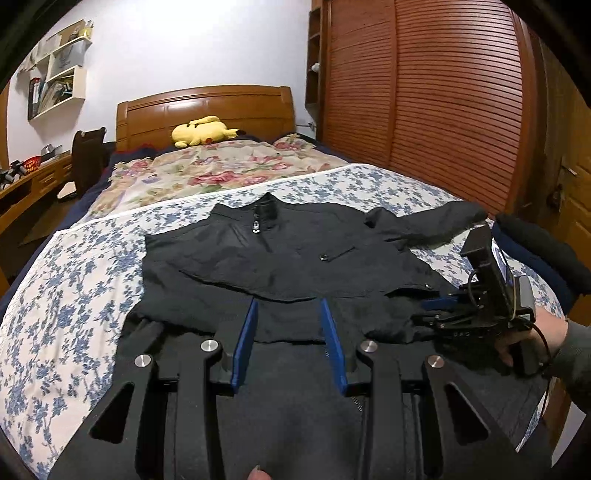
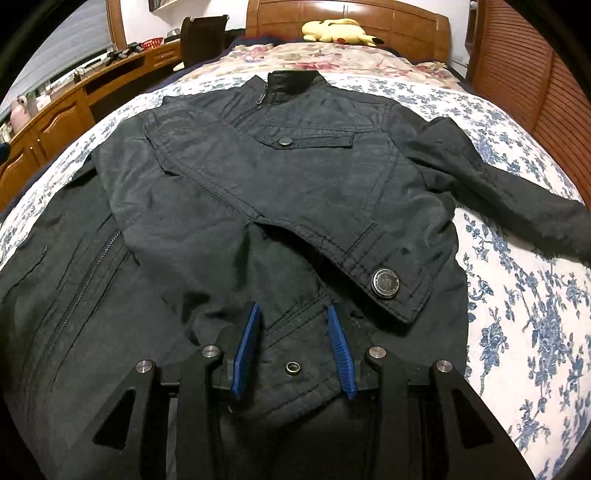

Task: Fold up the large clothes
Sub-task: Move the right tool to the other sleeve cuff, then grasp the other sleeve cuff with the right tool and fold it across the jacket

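A black jacket lies front-up on the bed, collar toward the headboard. One sleeve is folded across the chest, and the other sleeve stretches out to the right. My left gripper is open, its blue pads straddling the jacket's bottom hem. My right gripper is open over the hem at the jacket's lower right, near a metal snap. It also shows in the left wrist view, held in a hand at the right.
The bed has a blue-flowered sheet and a floral quilt with a yellow plush toy by the wooden headboard. A wooden wardrobe stands on the right. A desk and chair stand on the left.
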